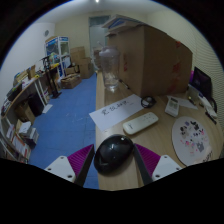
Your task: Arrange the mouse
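Observation:
A black computer mouse [113,150] sits between my two fingers, near the front left edge of the wooden table [160,140]. My gripper [113,160] has closed in on it: the left finger and its magenta pad [81,158] and the right finger and its pad [146,157] both press on the mouse's sides. A round patterned mat [193,138] lies on the table to the right, beyond the right finger.
A white remote-like device [140,123] and a sheet of paper [118,108] lie just beyond the mouse. A large cardboard box [150,55] and a clear jug [108,65] stand farther back. Blue floor [65,125] and shelves [25,105] are to the left.

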Available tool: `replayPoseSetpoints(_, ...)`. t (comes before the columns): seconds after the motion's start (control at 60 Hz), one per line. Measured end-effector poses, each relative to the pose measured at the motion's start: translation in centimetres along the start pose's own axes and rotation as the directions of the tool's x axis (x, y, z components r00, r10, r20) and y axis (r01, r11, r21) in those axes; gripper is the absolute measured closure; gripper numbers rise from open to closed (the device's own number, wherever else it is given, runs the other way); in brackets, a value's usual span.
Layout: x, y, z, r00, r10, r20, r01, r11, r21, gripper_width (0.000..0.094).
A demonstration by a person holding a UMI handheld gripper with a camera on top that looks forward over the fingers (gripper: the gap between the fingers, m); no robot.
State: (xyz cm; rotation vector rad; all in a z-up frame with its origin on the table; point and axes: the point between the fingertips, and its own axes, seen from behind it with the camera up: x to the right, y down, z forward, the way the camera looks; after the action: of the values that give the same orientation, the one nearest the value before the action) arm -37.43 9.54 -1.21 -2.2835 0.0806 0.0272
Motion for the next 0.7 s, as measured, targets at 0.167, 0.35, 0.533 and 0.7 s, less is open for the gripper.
replayPoseSetpoints(0.167,0.3,-0.3,0.2,1.000,0.016,0.008,-0.016,1.000,0.013,0.0197)
replayPoseSetpoints(0.35,0.4,0.1,-0.2,0.999,0.000,0.045,0.001,1.000,-0.020,0.0207)
replayPoseSetpoints(0.533,0.9,0.5,-0.8,0.996,0.023,0.085,-0.020,0.999,-0.037,0.0272)
replayPoseSetpoints(0.7,1.0,1.1,-1.2,0.996,-0.014,0.091,0.017,0.999,-0.028,0.0355)
